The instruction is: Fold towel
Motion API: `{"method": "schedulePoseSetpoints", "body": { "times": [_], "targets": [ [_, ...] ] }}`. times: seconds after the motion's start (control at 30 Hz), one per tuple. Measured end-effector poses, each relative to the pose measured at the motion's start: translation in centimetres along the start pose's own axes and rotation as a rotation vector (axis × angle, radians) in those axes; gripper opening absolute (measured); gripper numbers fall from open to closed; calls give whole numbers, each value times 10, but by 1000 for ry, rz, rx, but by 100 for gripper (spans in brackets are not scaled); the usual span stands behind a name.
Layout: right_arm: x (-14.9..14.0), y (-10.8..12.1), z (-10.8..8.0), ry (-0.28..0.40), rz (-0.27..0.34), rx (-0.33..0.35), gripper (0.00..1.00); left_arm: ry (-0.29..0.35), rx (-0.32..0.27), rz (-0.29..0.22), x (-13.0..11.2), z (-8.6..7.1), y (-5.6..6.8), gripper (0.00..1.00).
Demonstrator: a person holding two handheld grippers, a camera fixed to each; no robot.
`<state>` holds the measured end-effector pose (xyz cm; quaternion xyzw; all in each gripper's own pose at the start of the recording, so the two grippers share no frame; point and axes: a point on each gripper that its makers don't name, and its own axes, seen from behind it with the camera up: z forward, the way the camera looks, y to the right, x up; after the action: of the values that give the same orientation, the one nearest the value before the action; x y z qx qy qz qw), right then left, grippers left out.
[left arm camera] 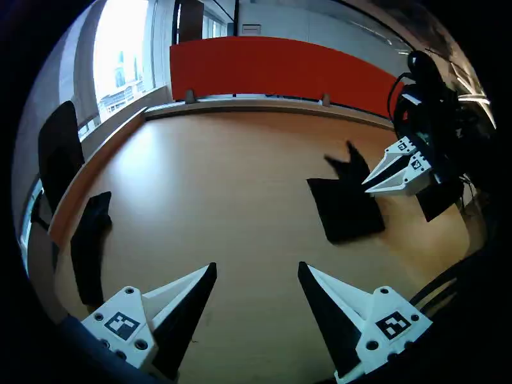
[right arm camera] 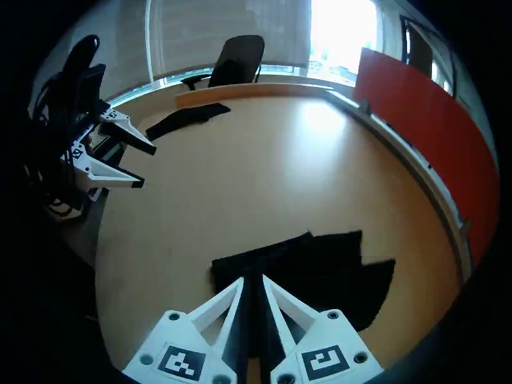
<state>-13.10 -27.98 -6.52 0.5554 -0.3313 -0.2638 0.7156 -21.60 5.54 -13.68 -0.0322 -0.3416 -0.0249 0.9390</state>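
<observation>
Left gripper view: my left tongs point(left arm camera: 256, 272) stand released, fingers spread wide over bare wood of the table point(left arm camera: 217, 185). The towel point(left arm camera: 345, 208), black, lies flat on the table ahead and to the right, well apart from these tongs. The right tongs point(left arm camera: 366, 185) reach in from the right, fingers drawn close, tips at the towel's edge. A second dark cloth point(left arm camera: 89, 243) hangs over the table's left rim, near a chair point(left arm camera: 61, 153). An orange partition point(left arm camera: 281, 70) runs along the far side.

Right gripper view: my right tongs point(right arm camera: 253, 280) are clenched almost together, tips over the near edge of the towel point(right arm camera: 320, 275), which lies in loose overlapping layers. I cannot tell whether fabric is caught between them. The left tongs point(right arm camera: 148, 169) hover released at upper left, well apart from the towel. The dark cloth point(right arm camera: 185, 118) lies at the far rim of the table point(right arm camera: 269, 173), before the chair point(right arm camera: 237, 61).
</observation>
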Motion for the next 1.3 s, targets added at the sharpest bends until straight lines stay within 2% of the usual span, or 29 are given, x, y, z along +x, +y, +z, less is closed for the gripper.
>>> {"method": "schedulePoseSetpoints", "body": {
  "times": [0.2, 0.53, 0.7, 0.83, 0.9, 0.97, 1.3],
  "targets": [
    [-10, -9, 24, -37, 9, 37, 5, -6, 6, -9, -4, -1, -1, 94],
    [-16, -11, 30, -55, 24, 49, 8, -11, 6, -4, -4, 2, -3, 94],
    [-18, -11, 33, -58, 28, 52, 20, -15, 6, -1, -5, 2, -4, 94],
    [-20, -12, 35, -60, 29, 52, 38, -15, 10, -3, -5, 2, -6, 94],
    [-20, -12, 35, -62, 31, 51, 52, -15, 11, -5, -5, 2, -6, 94],
    [-21, -12, 35, -61, 33, 52, 59, -15, 11, -5, -5, 2, -6, 94],
    [-29, -6, 25, -55, 52, 19, 69, -13, 9, -6, -4, 2, -6, 94]
  ]
}}
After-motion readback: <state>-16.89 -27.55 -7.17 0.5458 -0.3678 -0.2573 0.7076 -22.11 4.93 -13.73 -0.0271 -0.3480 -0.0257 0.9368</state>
